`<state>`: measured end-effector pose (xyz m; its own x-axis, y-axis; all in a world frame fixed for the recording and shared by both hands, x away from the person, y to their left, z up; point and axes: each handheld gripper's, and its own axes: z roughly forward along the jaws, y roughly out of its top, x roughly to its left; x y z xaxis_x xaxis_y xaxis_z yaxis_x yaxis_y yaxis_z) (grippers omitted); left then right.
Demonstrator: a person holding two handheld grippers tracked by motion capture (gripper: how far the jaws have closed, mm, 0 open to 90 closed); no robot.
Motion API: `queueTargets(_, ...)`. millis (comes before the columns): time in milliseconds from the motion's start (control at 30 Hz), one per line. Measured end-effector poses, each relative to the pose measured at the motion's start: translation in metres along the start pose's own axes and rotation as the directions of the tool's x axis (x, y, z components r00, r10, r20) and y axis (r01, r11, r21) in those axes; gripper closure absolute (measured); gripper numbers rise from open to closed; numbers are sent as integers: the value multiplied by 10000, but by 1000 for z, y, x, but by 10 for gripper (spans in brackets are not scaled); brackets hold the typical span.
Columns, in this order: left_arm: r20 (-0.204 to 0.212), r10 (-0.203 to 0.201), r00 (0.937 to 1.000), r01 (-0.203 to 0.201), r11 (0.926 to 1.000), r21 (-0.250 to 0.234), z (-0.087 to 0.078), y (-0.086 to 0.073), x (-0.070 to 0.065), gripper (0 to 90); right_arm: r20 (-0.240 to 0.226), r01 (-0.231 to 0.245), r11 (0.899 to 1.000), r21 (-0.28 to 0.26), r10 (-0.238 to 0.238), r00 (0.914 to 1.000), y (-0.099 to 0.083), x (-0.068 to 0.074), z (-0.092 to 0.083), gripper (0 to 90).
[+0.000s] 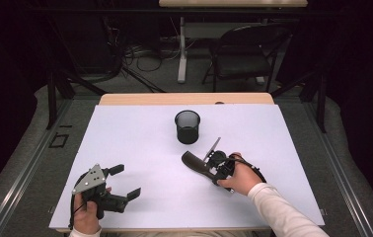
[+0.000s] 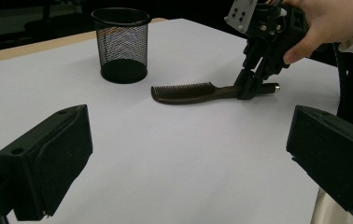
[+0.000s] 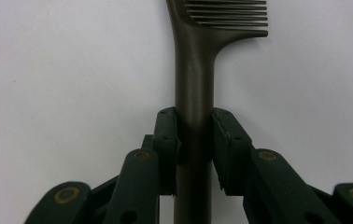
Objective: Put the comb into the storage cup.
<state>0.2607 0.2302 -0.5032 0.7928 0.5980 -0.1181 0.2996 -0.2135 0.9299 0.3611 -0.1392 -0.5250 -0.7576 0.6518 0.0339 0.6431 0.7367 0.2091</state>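
White sheet-covered table [image 1: 125, 133] bears a black wire-mesh cup [image 1: 187, 126] toward the far edge. Left gripper [image 1: 124, 182] rests near the front left, jaws spread wide, nothing between them. Right gripper [image 2: 250, 87] pinches the handle of a dark brown plastic comb [image 2: 184, 92], lying flat just in front of the cup

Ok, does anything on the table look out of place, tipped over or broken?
Nothing stands out. The mesh cup stands upright, and the comb lies flat and whole on the white table, its handle clamped in the right gripper.
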Motion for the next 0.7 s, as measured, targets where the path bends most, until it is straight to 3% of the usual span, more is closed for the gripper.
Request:
queueTargets(333, 164, -12, 9999, 13, 10000, -52, 1, 0, 1, 4, -42, -121, 9988, -468, 119, 9999, -2, 0, -7, 730)
queueTargets(367, -71, -5, 10000, 5, 10000, 0, 0, 0, 0, 4, -24, -79, 9987, -495, 78, 10000, -3, 0, -8, 730)
queueTargets(700, -18, -38, 10000, 37, 10000, -11, 1, 0, 0, 4, -36, -138, 9933, -1143, 134, 9999, -6, 2, -16, 730)
